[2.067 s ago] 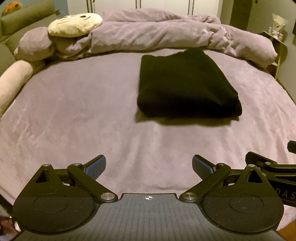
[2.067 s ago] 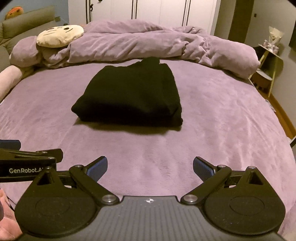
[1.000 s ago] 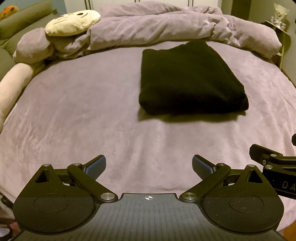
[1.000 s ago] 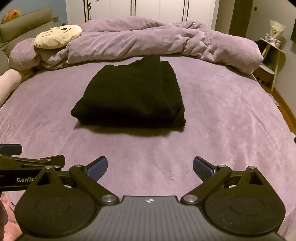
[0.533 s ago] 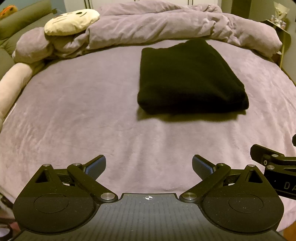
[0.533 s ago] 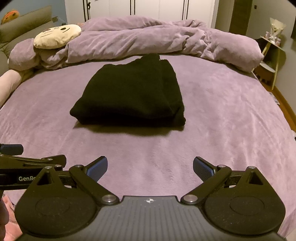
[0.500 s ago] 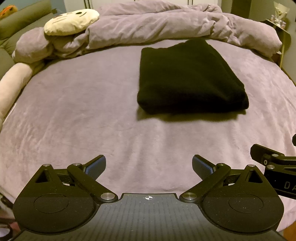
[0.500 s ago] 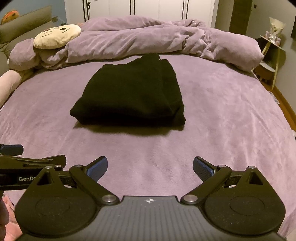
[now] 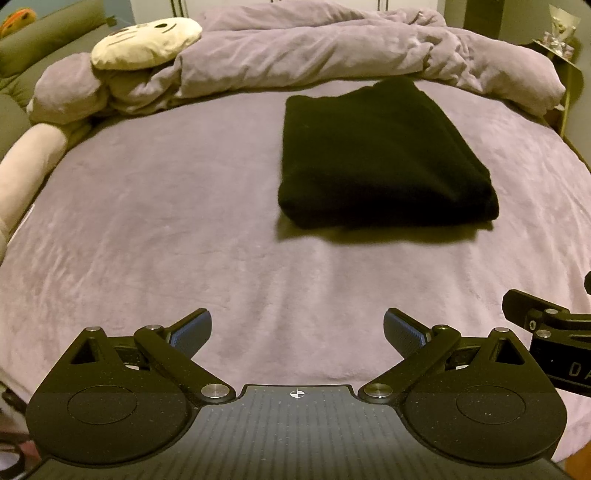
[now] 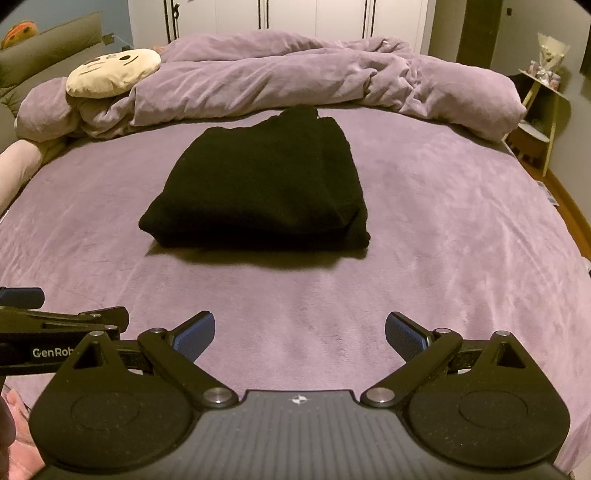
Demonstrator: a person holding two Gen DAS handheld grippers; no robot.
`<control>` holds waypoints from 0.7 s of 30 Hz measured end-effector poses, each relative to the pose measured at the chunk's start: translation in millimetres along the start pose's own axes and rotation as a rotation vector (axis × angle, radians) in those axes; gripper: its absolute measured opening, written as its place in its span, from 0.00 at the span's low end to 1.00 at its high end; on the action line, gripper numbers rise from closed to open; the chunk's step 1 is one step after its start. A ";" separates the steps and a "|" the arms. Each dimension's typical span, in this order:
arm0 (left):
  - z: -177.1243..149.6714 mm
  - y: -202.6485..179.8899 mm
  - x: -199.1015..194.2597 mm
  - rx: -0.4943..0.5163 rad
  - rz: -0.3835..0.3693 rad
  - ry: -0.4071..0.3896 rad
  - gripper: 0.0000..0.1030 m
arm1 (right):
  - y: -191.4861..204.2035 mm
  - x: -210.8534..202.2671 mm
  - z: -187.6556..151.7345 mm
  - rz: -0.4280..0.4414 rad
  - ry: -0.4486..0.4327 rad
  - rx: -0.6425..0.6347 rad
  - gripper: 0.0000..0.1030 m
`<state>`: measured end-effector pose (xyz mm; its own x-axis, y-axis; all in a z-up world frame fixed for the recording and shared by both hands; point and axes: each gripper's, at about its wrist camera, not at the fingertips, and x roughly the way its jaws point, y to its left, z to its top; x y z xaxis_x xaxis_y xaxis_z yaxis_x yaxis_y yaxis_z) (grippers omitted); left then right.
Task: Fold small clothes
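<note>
Two grippers hang low over the near edge of a bed, side by side, both with their blue-padded fingers spread wide and nothing between them. Seen from its own camera, the left gripper (image 9: 297, 330) points across bare purple bedspread (image 9: 155, 206), and part of the right gripper's black frame shows at that view's right edge. From the right wrist view, the right gripper (image 10: 300, 332) sits the same way, with the left tool's arm, lettered "GenRob", poking in from the left edge.

Farther up the bed lies a black garment (image 10: 258, 184), folded into a thick, roughly rectangular bundle that rests flat on the bedspread, its rounded folded edge facing the grippers. It is well apart from both tools, untouched. In the left wrist view the same garment (image 9: 380, 155) lies to the right of centre.

Behind it a crumpled purple duvet (image 10: 295, 77) is heaped across the head of the bed. A cream cushion with a cat face (image 10: 112, 72) rests on the duvet's left end. White wardrobe doors (image 10: 314, 16) stand beyond
</note>
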<state>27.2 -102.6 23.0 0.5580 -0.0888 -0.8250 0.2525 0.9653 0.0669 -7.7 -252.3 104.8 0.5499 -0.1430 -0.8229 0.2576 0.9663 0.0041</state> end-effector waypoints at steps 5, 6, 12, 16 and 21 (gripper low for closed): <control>-0.3 0.6 -0.3 0.000 0.000 0.000 0.99 | -0.5 0.9 -1.2 0.003 0.003 0.003 0.96; -0.5 0.7 -0.4 0.000 0.000 0.000 0.99 | -0.6 0.9 -1.1 0.003 0.005 0.003 0.96; -0.3 0.9 -1.2 -0.007 -0.007 0.000 0.99 | -3.1 0.9 -0.7 0.008 0.005 0.011 0.96; 0.2 -1.9 -1.5 0.000 0.006 0.003 0.99 | -4.7 1.4 -1.3 0.011 0.005 0.014 0.96; -0.3 -4.9 0.9 0.005 -0.005 0.013 0.99 | -6.5 2.1 -2.0 0.014 0.007 0.022 0.96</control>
<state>26.2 -107.3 21.8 0.5468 -0.0901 -0.8324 0.2592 0.9636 0.0660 -9.7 -258.5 101.9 0.5483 -0.1277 -0.8265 0.2672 0.9632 0.0285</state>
